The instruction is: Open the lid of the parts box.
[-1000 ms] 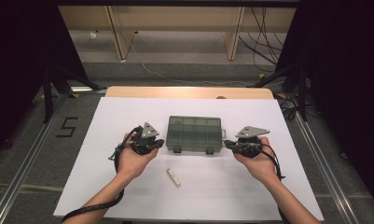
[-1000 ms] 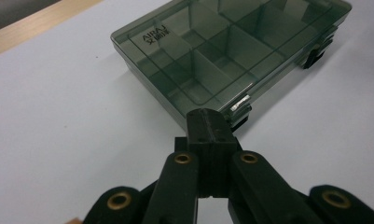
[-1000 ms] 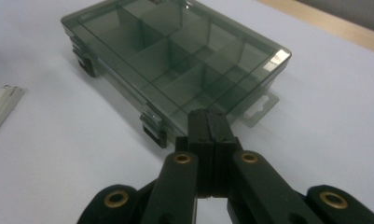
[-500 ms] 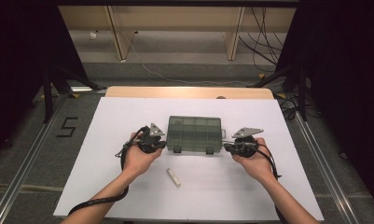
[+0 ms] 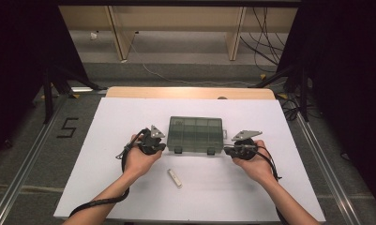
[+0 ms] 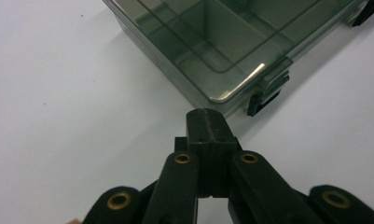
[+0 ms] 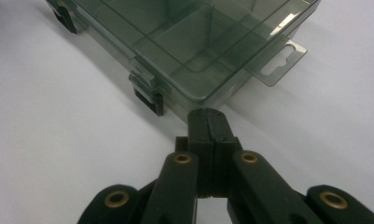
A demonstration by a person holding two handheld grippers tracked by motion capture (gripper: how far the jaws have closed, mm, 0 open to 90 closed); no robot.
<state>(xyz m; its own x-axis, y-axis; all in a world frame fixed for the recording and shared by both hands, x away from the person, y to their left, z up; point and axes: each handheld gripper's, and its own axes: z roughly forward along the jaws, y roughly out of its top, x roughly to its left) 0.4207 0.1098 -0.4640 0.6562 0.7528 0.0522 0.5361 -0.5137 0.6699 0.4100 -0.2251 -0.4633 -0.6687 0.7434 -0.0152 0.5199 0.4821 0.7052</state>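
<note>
Left claw [image 6: 206,122] pressed together, empty, at the box's [image 6: 212,46] corner; right claw [image 7: 208,122] likewise.

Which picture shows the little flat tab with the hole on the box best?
The right gripper view: the hang tab sticks out from the box large and sharp, its slot plain. In the high view it is a tiny nub. The left gripper view looks at the box's other end.

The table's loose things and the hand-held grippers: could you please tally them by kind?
Box: 1
White stick: 1
Hand-held gripper: 2, left and right
Total: 4
</note>
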